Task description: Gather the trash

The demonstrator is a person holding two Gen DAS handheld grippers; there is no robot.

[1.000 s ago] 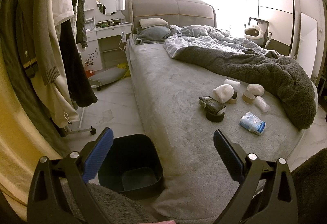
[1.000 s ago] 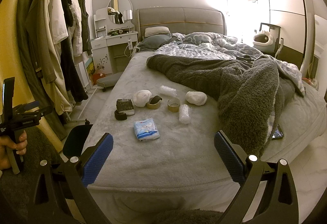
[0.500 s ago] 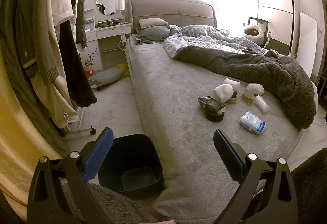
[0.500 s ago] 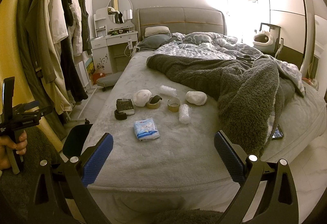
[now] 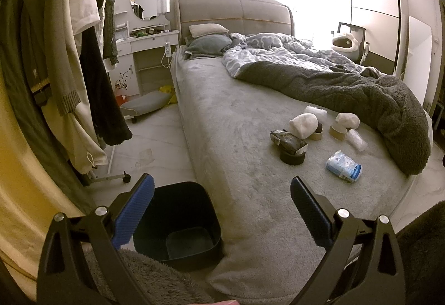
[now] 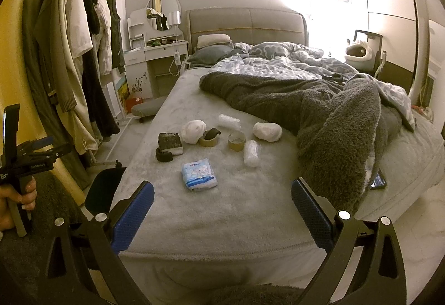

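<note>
Several pieces of trash lie on the grey bed (image 6: 222, 207): a blue tissue pack (image 6: 199, 173) (image 5: 343, 166), a black packet (image 6: 169, 141) on a dark tape roll (image 5: 292, 157), two white crumpled wads (image 6: 193, 130) (image 6: 267, 131), two brown tape rolls (image 6: 236, 141), and clear plastic pieces (image 6: 252, 152). A black bin (image 5: 178, 224) stands on the floor by the bed's near corner, empty. My left gripper (image 5: 221, 210) is open above the bin and bed corner. My right gripper (image 6: 222, 210) is open, short of the tissue pack.
A dark fleece blanket (image 6: 333, 121) and patterned duvet (image 6: 278, 63) cover the bed's right side. A phone (image 6: 377, 181) lies at the bed's right edge. Clothes hang on a rack (image 5: 69, 68) at left. A dressing table (image 5: 144, 54) stands by the headboard.
</note>
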